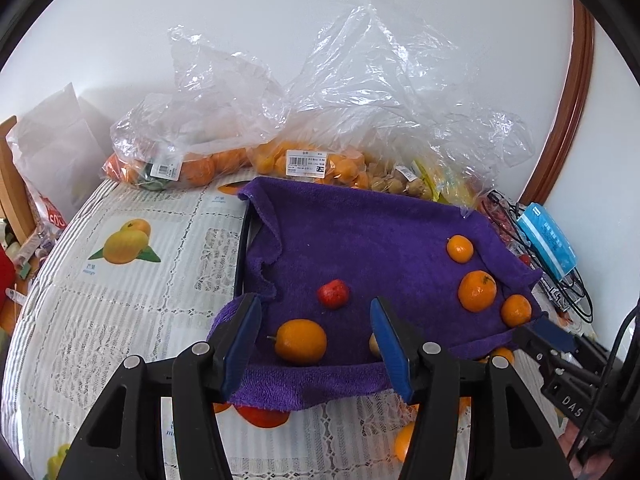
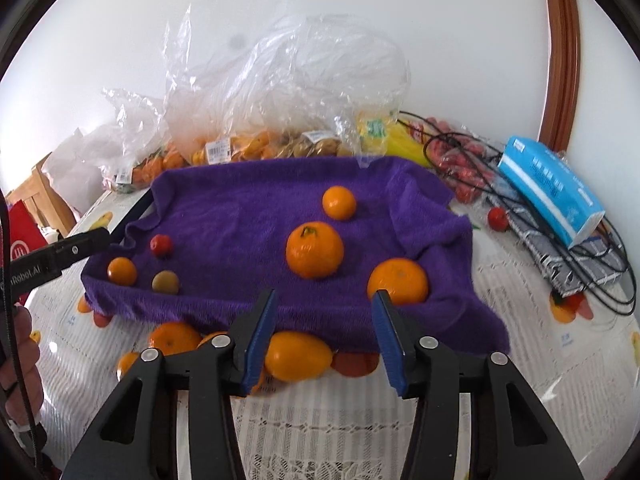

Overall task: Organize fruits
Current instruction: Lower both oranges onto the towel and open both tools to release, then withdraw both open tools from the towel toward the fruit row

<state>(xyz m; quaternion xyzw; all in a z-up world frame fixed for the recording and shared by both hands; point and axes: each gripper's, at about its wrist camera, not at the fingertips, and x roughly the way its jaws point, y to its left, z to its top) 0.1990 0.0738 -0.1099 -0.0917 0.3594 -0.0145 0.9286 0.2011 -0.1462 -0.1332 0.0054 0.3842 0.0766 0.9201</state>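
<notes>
A purple towel (image 1: 360,236) (image 2: 248,208) covers a tray on the table. On it lie a kumquat (image 1: 300,341) (image 2: 122,271), a small red fruit (image 1: 333,294) (image 2: 161,245), a greenish-brown fruit (image 2: 165,281), and three mandarins (image 1: 477,291) (image 2: 315,249), (image 1: 460,248) (image 2: 339,202), (image 1: 516,310) (image 2: 397,281). My left gripper (image 1: 316,326) is open and empty over the towel's near edge, the kumquat between its fingers. My right gripper (image 2: 325,330) is open and empty at the towel's front edge, above a loose yellow-orange fruit (image 2: 298,356) on the table.
Plastic bags of oranges and small fruits (image 1: 304,164) (image 2: 256,144) line the wall. A blue box (image 1: 546,240) (image 2: 552,188), black cables (image 2: 520,200) and a red fruit (image 2: 497,218) lie at right. Loose oranges (image 2: 174,338) sit before the towel. Chair at left (image 1: 12,184).
</notes>
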